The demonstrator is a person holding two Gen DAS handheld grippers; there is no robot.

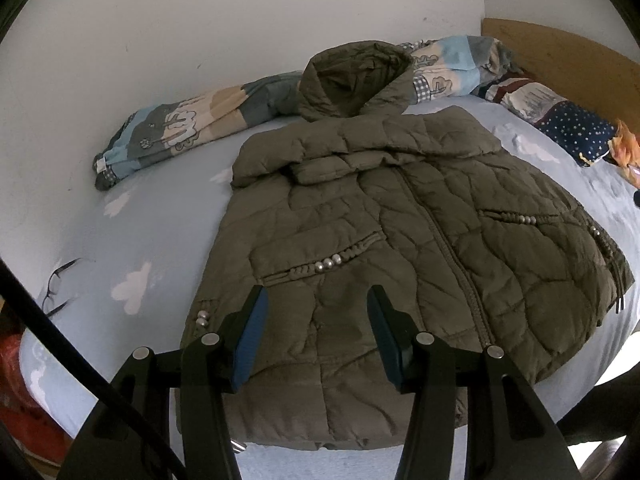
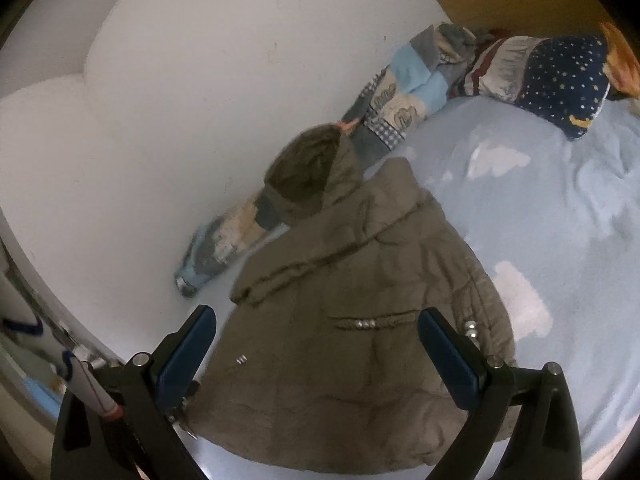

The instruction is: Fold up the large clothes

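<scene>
An olive quilted hooded jacket [image 1: 400, 216] lies flat, front up and zipped, on a light blue bed. Both sleeves are folded across its chest and the hood [image 1: 352, 76] rests against the rolled quilt at the back. My left gripper [image 1: 318, 296] is open and empty, hovering over the jacket's lower left front near the beaded pocket [image 1: 324, 266]. In the right wrist view the jacket [image 2: 360, 320] lies below my right gripper [image 2: 318, 316], which is open and empty above its lower part.
A patterned rolled quilt [image 1: 180, 132] lies along the white wall. A star-patterned pillow [image 1: 568, 120] sits by the wooden headboard [image 1: 560, 52]. Glasses [image 1: 56, 288] lie on the sheet at the left. The cloud-print sheet [image 2: 560, 240] spreads to the right of the jacket.
</scene>
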